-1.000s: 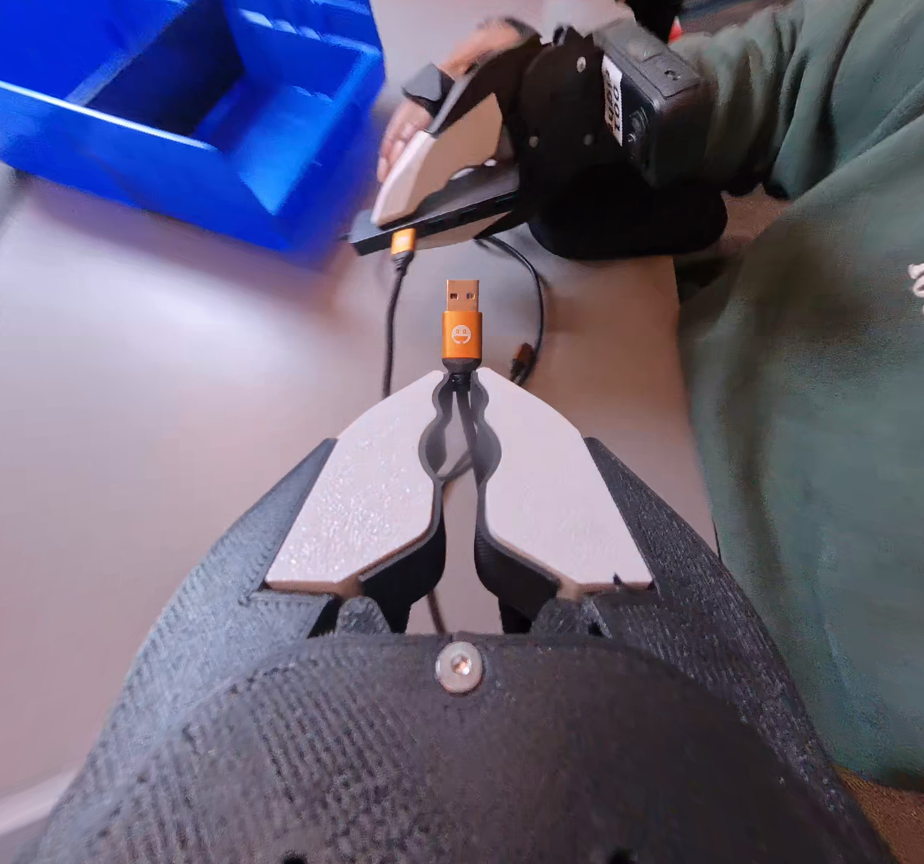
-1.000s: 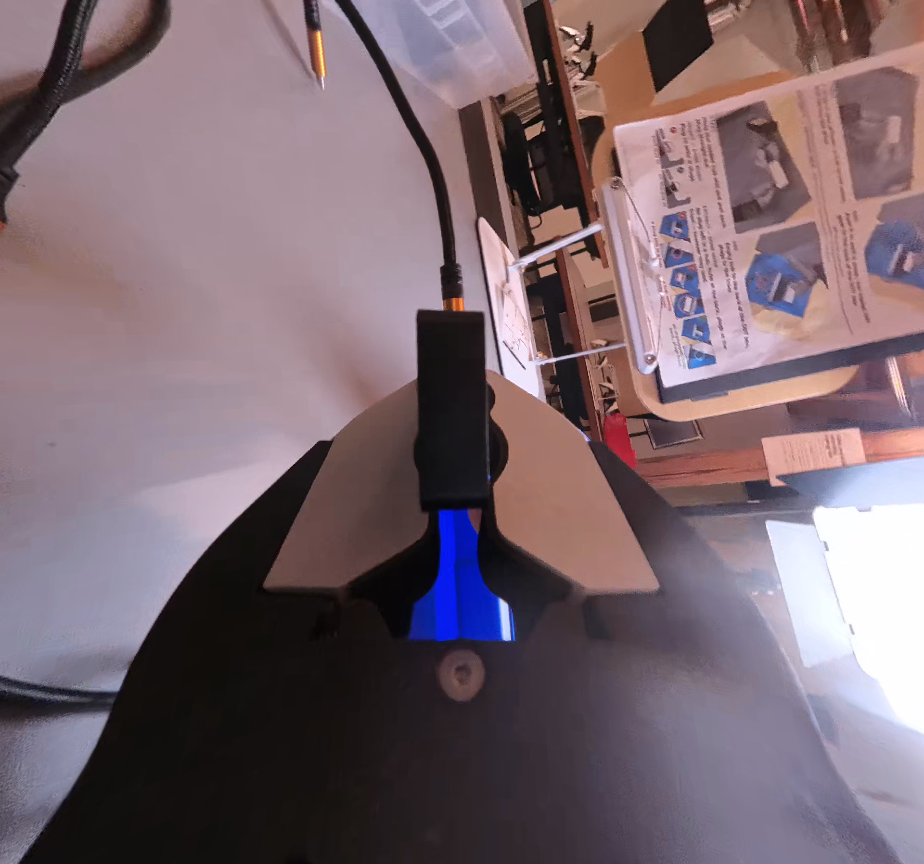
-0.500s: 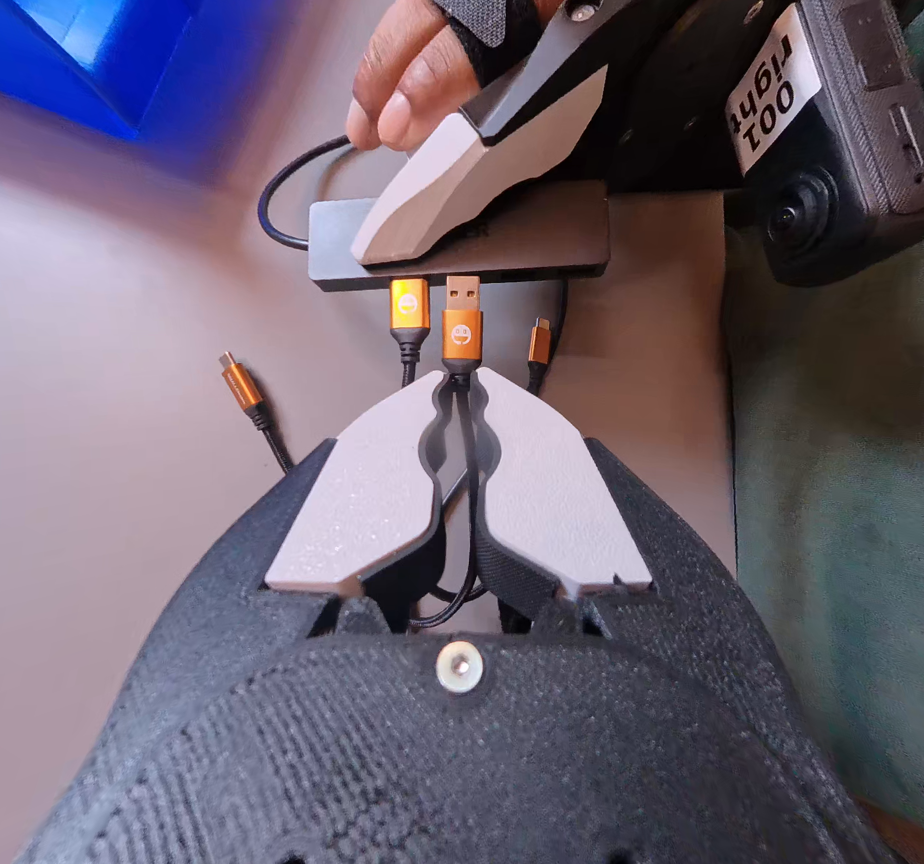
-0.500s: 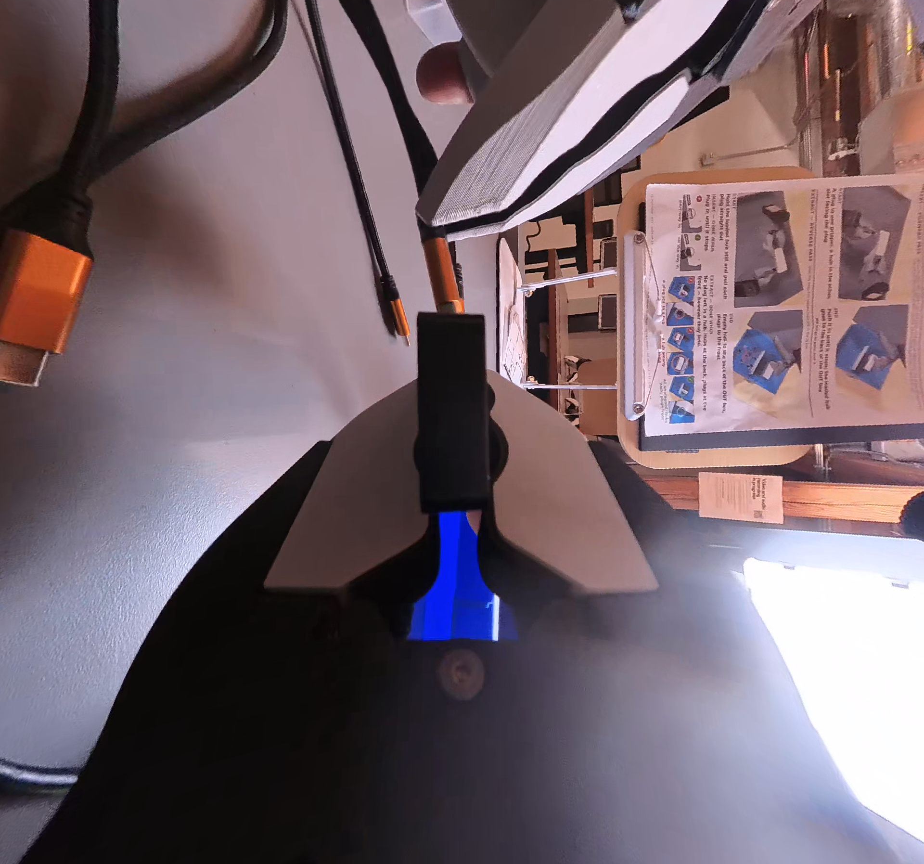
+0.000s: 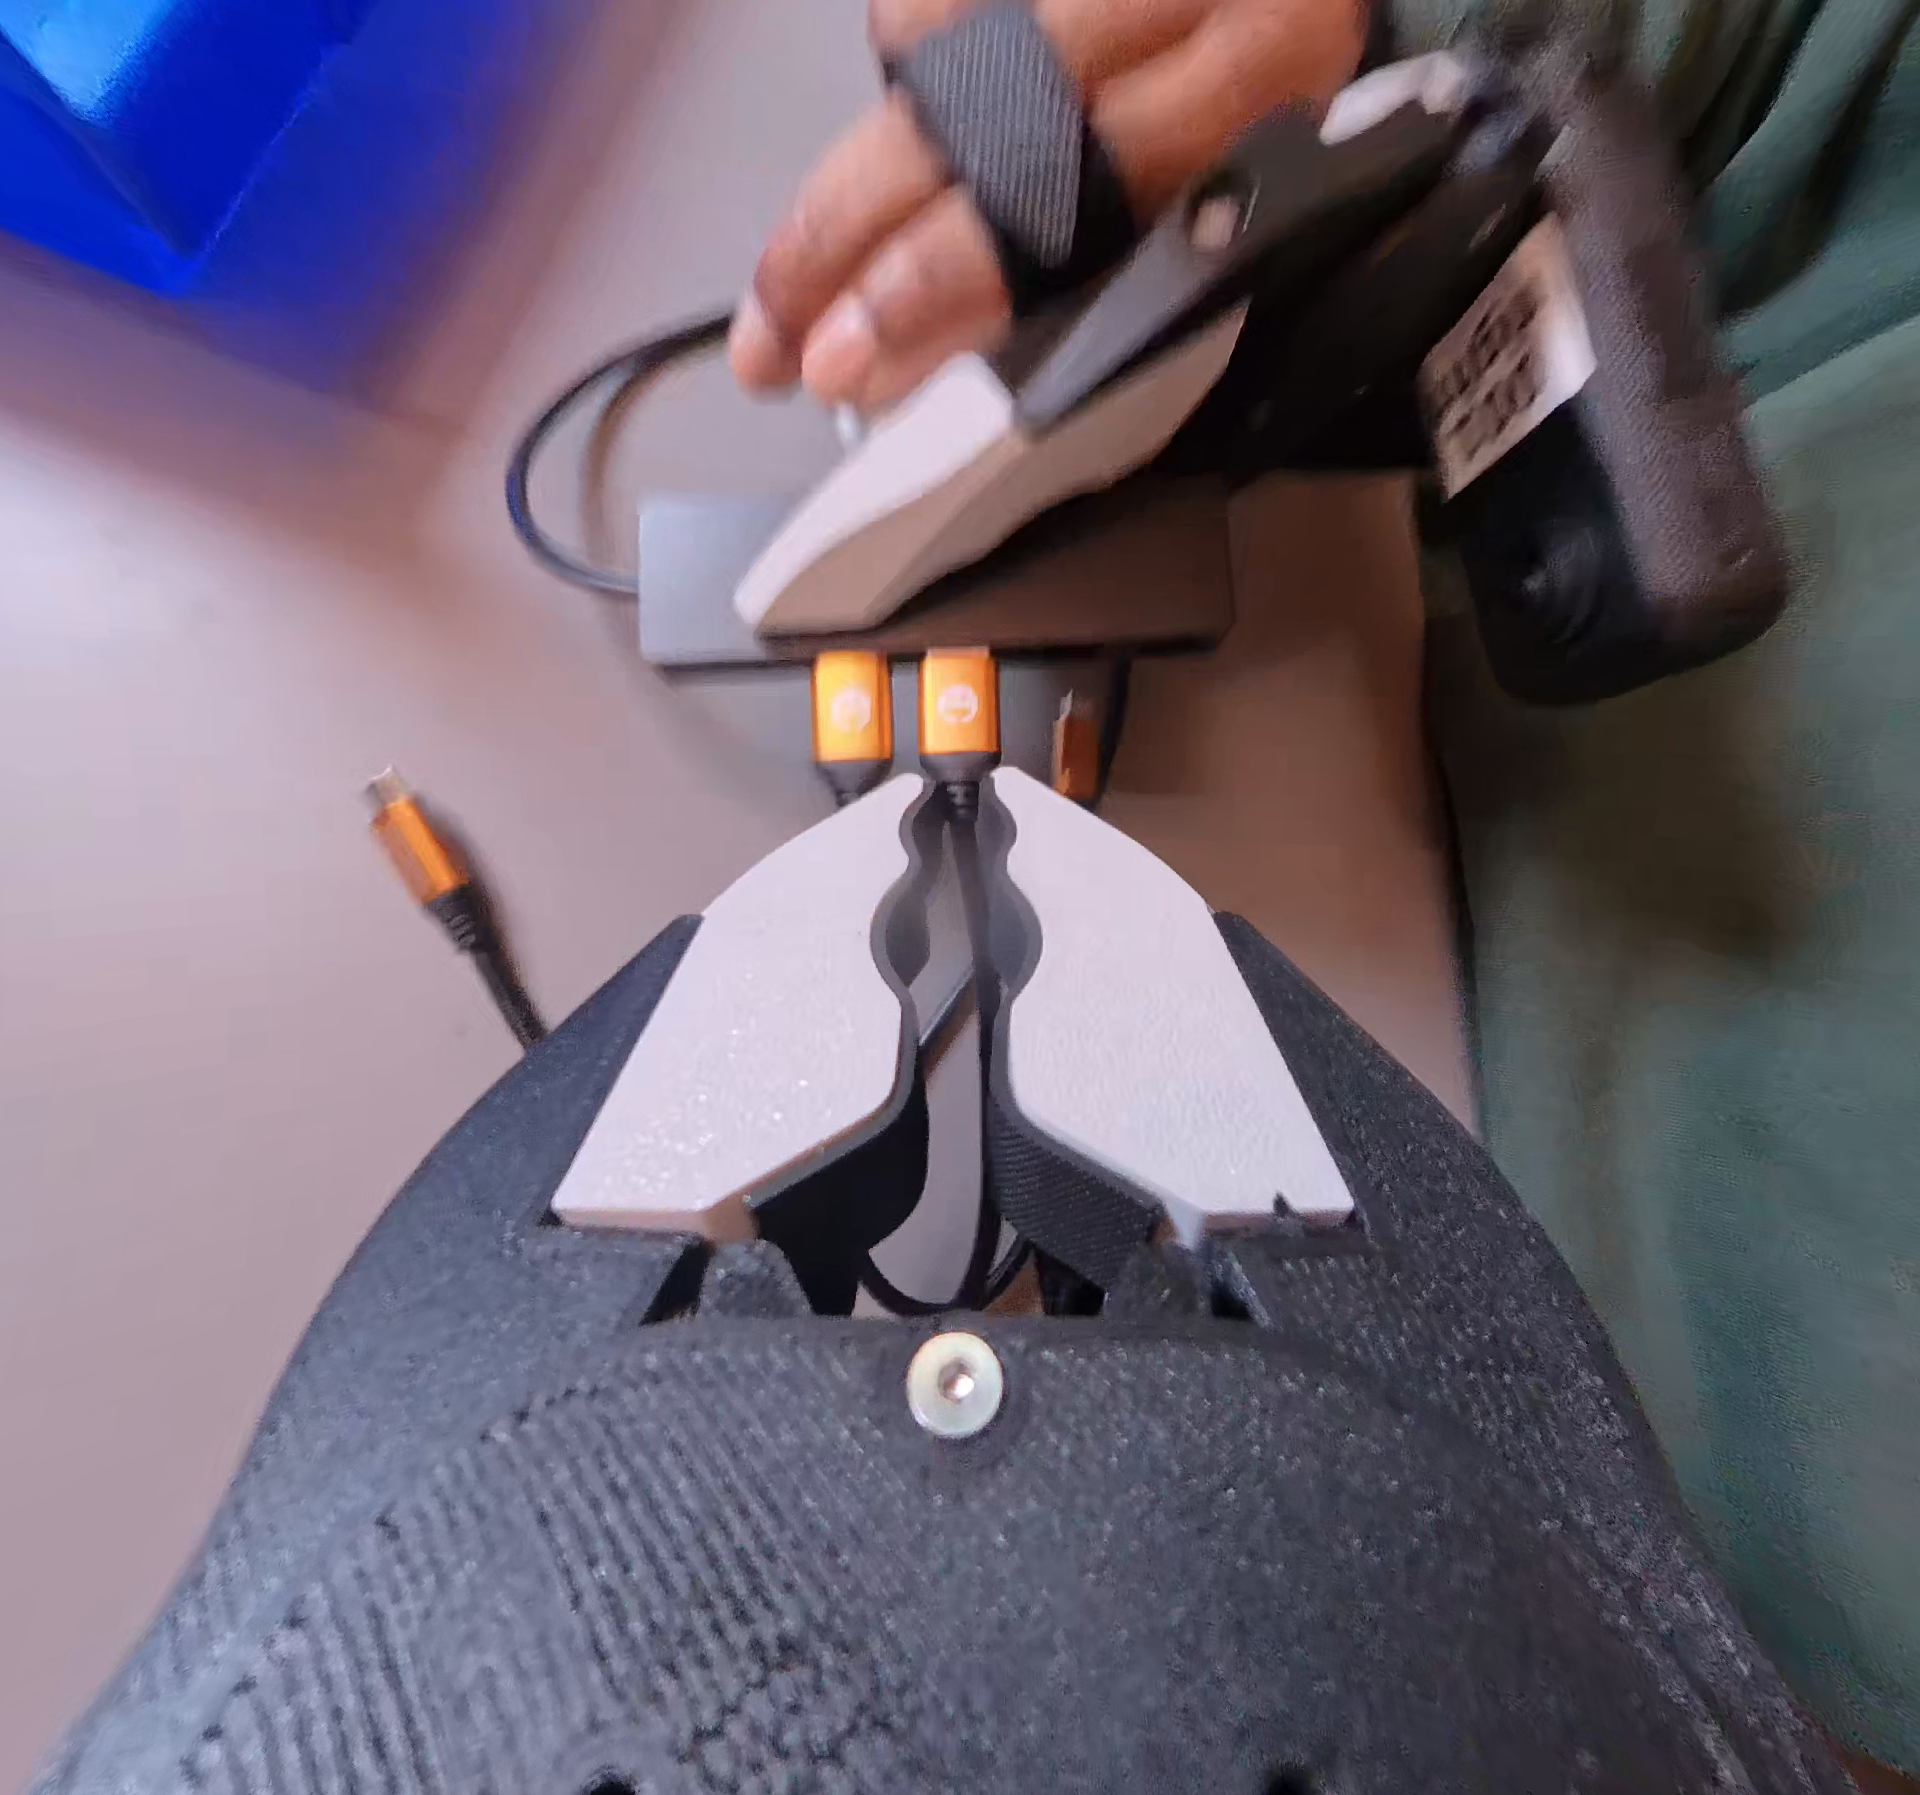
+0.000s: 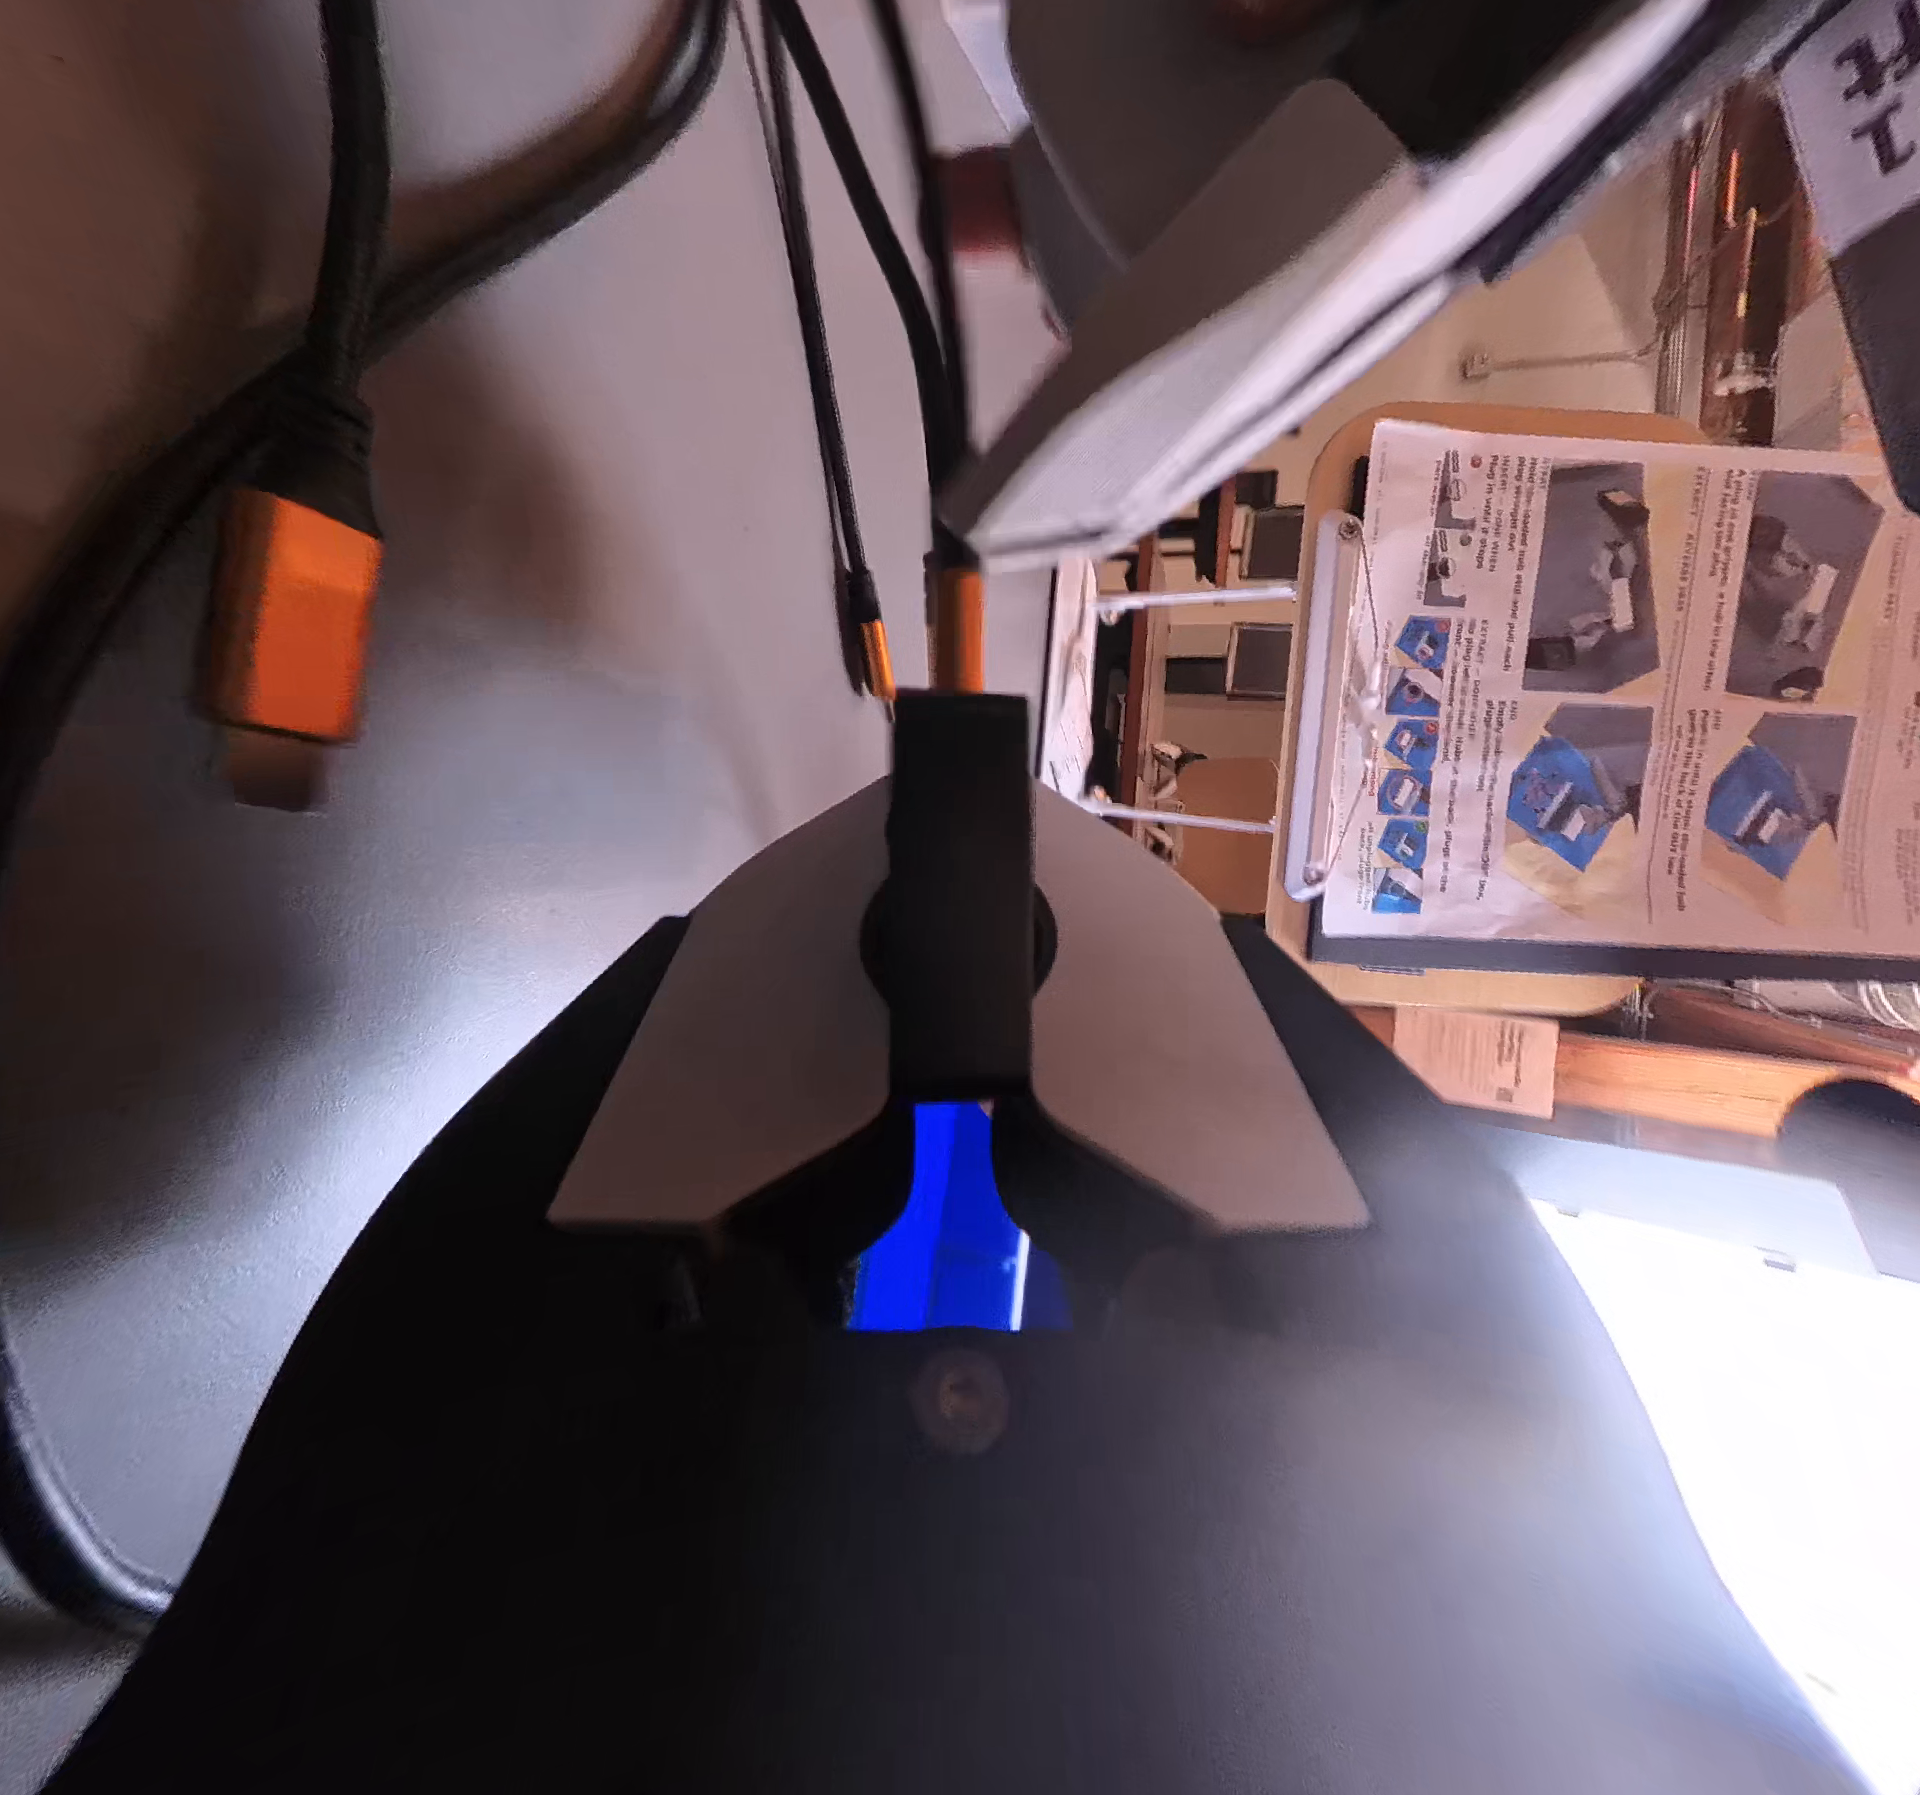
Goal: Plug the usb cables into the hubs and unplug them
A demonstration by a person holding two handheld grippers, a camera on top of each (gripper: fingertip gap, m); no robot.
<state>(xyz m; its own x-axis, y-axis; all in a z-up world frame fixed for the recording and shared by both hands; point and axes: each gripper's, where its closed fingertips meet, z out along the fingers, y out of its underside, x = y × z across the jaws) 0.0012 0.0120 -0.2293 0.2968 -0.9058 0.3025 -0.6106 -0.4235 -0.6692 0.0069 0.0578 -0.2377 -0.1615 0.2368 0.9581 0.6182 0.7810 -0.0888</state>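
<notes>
Your left gripper (image 5: 958, 789) is clamped on the orange USB plug's (image 5: 958, 703) cable, plug seated in the hub (image 5: 707, 540). Your right gripper (image 6: 961, 810) is pinched on that hub.

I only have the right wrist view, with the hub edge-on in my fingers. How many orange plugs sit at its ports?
Observer: Two, side by side: the left plug and the right plug, both shells meeting the hub edge.
Operator: Which one is the left gripper on?
Observer: The left gripper pinches the cable just behind the right plug.
Operator: Where does the hub's own lead go?
Observer: The lead loops out from the hub's far left end, lying on the table.
</notes>
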